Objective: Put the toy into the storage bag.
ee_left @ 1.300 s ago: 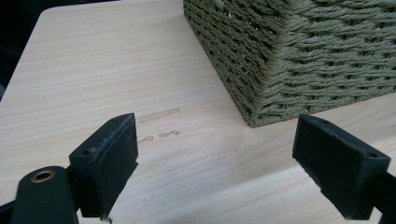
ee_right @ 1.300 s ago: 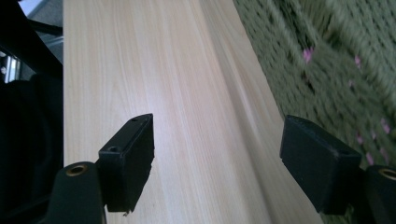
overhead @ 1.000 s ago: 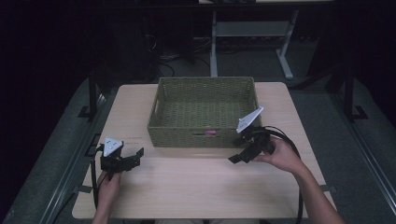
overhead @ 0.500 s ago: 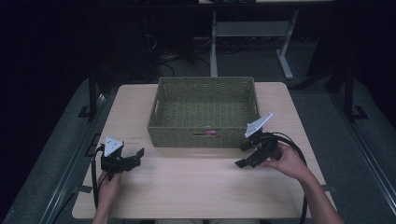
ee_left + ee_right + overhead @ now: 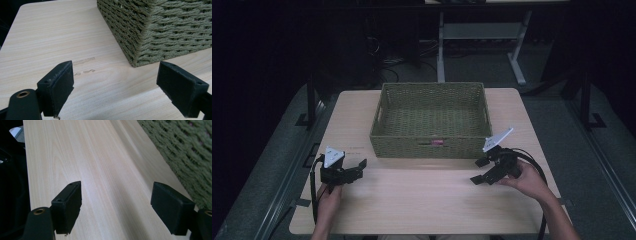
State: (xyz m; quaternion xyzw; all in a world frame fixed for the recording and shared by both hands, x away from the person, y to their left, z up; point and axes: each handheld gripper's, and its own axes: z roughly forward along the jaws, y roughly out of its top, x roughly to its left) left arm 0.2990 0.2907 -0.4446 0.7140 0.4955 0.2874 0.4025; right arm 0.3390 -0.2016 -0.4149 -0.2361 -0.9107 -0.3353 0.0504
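Note:
A green woven basket (image 5: 432,147) stands at the middle of the light wooden table (image 5: 422,200), and its inside looks bare. My left gripper (image 5: 361,167) rests low at the table's front left, open, nothing between its jaws. In the left gripper view the basket's near corner (image 5: 140,45) lies just ahead and to the right of the open gripper (image 5: 115,87). My right gripper (image 5: 478,171) is at the front right of the basket, open and tilted. The right gripper view has this gripper (image 5: 116,208) over bare wood with the basket wall (image 5: 185,152) at the right.
A small pink label (image 5: 437,143) sits on the basket's front wall. A faint mark (image 5: 83,61) is on the tabletop near the left gripper. Black cables trail from both grippers. Metal desk legs (image 5: 441,45) stand on the dark floor beyond the table.
My right gripper has drawn back from the basket's front right corner toward the person and dropped lower over the table. The left gripper has stayed put.

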